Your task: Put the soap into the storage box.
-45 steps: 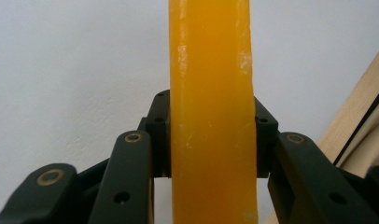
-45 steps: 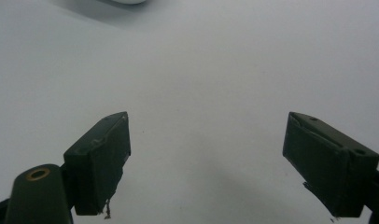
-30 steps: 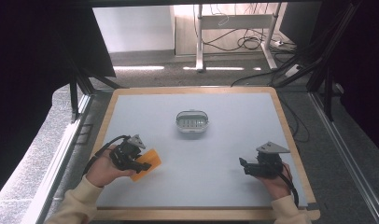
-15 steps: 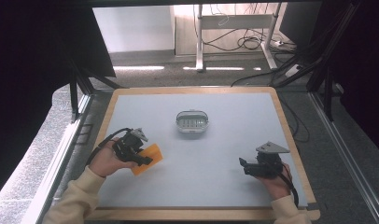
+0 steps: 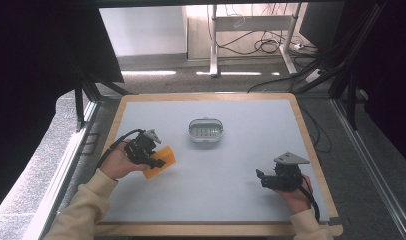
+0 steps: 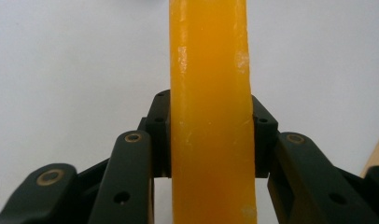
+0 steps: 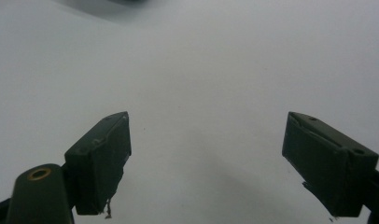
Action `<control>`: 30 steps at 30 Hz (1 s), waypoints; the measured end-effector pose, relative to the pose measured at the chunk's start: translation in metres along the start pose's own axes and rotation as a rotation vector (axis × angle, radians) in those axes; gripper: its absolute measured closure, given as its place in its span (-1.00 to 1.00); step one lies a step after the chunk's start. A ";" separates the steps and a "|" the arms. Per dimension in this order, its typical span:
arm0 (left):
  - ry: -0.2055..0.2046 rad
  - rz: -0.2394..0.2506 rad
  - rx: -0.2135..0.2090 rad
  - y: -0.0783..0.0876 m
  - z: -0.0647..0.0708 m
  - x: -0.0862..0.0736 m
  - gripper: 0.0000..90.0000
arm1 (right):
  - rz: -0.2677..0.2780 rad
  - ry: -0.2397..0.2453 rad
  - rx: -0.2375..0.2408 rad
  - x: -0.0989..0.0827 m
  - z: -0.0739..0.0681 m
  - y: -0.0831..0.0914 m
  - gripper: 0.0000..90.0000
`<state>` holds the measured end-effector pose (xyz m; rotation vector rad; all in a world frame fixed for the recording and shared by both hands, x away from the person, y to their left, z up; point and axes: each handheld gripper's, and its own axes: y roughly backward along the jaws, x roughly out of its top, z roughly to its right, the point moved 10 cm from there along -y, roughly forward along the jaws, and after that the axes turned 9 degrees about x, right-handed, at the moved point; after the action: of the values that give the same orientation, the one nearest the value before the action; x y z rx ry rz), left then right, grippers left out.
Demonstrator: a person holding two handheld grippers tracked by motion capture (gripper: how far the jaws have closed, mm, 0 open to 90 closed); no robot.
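An orange soap-like bar [image 5: 161,160] is clamped edge-on in my left gripper [image 5: 158,161] at the table's left side, just above the surface. In the left gripper view the same orange bar [image 6: 210,116] runs upright between the two black pads [image 6: 160,135], which press on both of its sides. A small oval dish [image 5: 206,130] with a grey slotted inside stands at the table's middle, to the right of and beyond the bar. My right gripper [image 5: 260,178] rests low at the right front, and its jaws [image 7: 206,154] stand wide apart over bare table.
The white table top [image 5: 231,165] has a wooden rim [image 5: 311,145]. Beyond the far edge are a desk frame and cables [image 5: 261,45] on the floor. Metal rails [image 5: 66,165] run along the left side.
My left hand has carried the orange bar to the right and a little farther from the front edge, closer to the dish. The right hand has stayed put.
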<state>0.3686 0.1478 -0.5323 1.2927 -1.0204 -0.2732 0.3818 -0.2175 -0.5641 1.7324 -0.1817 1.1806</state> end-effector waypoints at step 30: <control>-0.030 0.030 -0.039 -0.014 -0.023 0.040 0.39 | -0.006 0.000 -0.003 -0.001 0.001 -0.001 -0.64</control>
<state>0.4128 0.1311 -0.5241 1.2403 -1.0540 -0.2895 0.3823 -0.2186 -0.5658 1.7286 -0.1782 1.1759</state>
